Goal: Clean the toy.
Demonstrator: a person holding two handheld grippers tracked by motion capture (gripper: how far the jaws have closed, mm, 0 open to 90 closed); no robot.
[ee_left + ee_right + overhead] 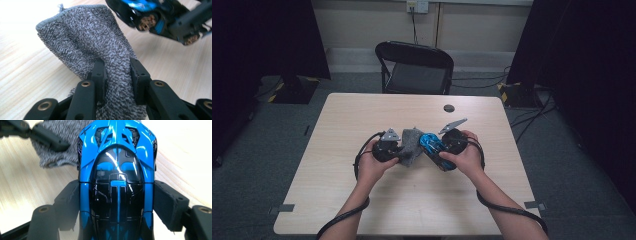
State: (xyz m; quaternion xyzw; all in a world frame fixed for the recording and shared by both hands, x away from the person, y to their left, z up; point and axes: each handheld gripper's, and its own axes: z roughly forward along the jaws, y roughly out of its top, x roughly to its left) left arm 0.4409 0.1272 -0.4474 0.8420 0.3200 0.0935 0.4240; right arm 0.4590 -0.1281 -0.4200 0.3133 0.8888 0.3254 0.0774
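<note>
On the pale wooden table (362, 200), the left gripper (117, 75) is clamped on a grey terry cloth (87, 37); the right gripper (116, 202) grips a glossy blue-and-black toy car (116, 170) just beside it.

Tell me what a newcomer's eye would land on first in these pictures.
The glossy blue and black toy car stands out first, clamped between the right gripper jaws near the middle of the light wooden table. Right beside it, the left gripper pinches a grey terry cloth, bunched and lifted close to the car. Beyond the table, an empty black folding chair faces the person.
</note>
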